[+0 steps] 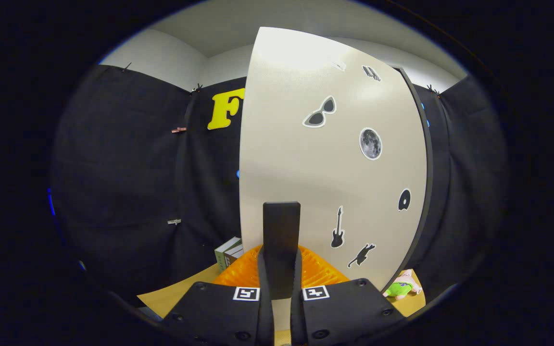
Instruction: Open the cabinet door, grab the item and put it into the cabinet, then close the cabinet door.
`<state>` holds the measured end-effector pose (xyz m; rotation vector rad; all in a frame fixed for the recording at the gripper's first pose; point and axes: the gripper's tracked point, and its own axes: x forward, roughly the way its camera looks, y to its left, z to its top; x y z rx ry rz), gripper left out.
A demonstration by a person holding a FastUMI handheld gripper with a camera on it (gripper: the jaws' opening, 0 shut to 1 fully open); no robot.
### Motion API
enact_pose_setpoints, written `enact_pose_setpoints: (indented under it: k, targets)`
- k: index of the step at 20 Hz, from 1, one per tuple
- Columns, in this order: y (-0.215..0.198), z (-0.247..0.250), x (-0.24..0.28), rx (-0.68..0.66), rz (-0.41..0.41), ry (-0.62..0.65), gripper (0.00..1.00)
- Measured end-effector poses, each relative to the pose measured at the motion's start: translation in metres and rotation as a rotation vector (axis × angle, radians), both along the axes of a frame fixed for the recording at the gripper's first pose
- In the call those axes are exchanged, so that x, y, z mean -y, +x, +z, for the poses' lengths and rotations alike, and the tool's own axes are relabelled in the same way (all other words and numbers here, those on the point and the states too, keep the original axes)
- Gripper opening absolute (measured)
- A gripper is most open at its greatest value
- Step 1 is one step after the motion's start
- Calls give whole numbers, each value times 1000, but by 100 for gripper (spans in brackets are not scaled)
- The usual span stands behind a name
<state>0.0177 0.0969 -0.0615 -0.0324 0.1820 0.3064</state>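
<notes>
While cabinet door (325,158) stands right ahead of my gripper (281,288), fingers nearly together, holding nothing I can see. Plush item (401,287) lies at table's (181,295) right edge, past door. Orange mat (318,274) under fingers, box (229,252) left. Risk, my guess: swinging door knocks plush off edge.

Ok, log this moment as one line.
phase: door handling | hand-held gripper: shut on door handle | cabinet door: swung out, stickers facing camera | plush toy: on table, beyond door
</notes>
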Motion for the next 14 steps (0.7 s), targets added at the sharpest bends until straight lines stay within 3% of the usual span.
enact_pose_setpoints:
  k: [6, 14]
  targets:
    - [-22, 7, 26, -12, 77, 38, 17]
    - [-41, 14, 62, -22, 115, 58, 17]
